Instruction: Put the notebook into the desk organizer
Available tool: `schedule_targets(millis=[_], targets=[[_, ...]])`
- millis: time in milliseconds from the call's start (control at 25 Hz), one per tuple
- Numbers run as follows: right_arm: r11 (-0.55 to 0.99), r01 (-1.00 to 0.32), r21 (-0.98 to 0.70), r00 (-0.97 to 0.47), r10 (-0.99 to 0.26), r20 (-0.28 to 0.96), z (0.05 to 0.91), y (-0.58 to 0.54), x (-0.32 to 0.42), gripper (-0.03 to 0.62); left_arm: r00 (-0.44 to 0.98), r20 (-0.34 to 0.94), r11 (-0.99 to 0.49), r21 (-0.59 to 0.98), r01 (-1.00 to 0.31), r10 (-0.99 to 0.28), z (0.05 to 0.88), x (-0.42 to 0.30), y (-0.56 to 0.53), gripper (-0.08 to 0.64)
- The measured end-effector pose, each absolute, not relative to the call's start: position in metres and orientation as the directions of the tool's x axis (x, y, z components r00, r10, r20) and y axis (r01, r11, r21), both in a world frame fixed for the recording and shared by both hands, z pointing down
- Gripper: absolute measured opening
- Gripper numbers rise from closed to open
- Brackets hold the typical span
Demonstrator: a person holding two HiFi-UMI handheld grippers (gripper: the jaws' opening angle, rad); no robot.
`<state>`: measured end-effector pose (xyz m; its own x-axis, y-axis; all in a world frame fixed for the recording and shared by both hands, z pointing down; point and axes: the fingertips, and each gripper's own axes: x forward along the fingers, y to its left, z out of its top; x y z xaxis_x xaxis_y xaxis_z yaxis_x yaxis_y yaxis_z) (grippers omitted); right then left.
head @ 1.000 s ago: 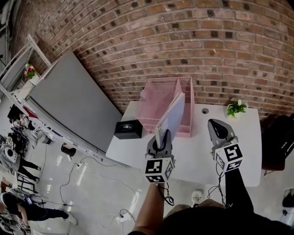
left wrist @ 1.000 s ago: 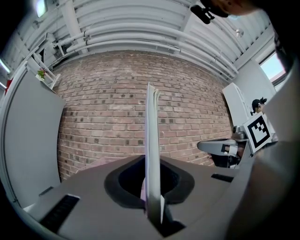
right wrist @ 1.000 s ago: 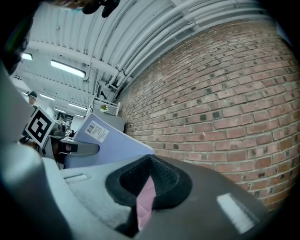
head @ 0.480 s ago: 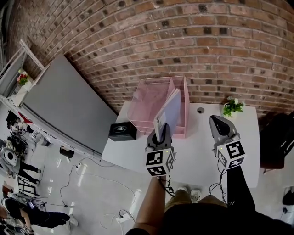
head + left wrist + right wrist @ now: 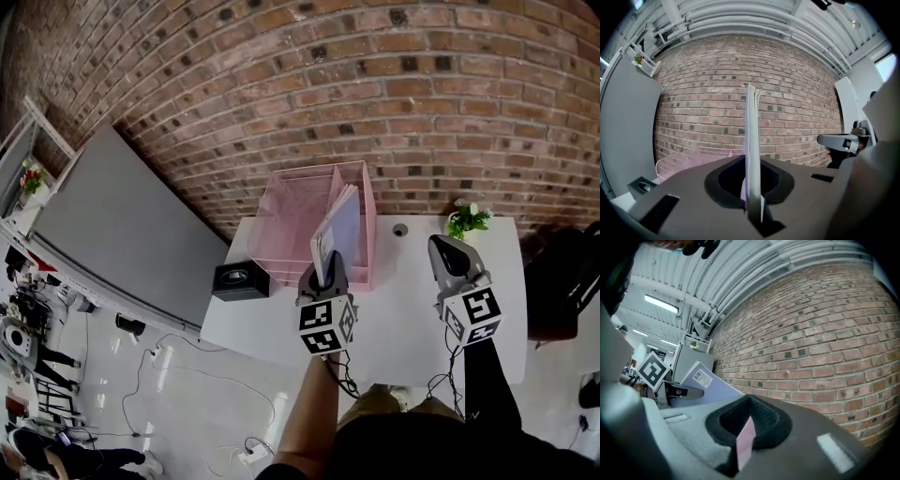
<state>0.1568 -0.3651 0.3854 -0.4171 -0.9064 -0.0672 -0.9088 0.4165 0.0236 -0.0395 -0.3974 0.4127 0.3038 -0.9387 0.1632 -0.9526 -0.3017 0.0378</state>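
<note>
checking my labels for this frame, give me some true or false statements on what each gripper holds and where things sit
1. The left gripper grips the pale lilac notebook upright by its lower edge. True.
2. The notebook lies flat on the white table. False: it stands on edge in the left gripper, at the front of the pink mesh desk organizer.
3. The right gripper holds a pen. False: its jaws are together with nothing in them.
4. A small black box sits on the table left of the organizer. True.
5. The small green potted plant stands inside the organizer. False: it stands on the table to the organizer's right, near the brick wall.
</note>
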Motion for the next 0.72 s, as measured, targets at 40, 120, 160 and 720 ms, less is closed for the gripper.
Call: schedule_targets(millis=[40,120,160,720], targets=[[0.412,-0.911,0.023,-0.413,-0.909,-0.064,0.387,-0.369,0.158,0.0,0.307,0.169,-0.305,0.038,-0.952,-0.937,0.415,-0.038,-0.403,0.035],[0.406,-0.913,0.024,-0.407,-0.912,-0.058,0.39,-0.377,0.158,0.0,0.31,0.182,-0.308,0.039,-0.951,-0.933,0.421,-0.036,-0.413,0.035],[0.404,-0.914,0.023,-0.405,-0.913,-0.054,0.391,-0.382,0.159,0.0,0.31,0.19,-0.309,0.04,-0.95,-0.931,0.424,-0.035,-0.419,0.035],[0.379,-0.925,-0.022,-0.379,-0.925,0.003,0.422,-0.438,0.162,0.0,0.283,0.277,-0.282,0.043,-0.958,-0.918,0.458,-0.026,-0.484,0.035]])
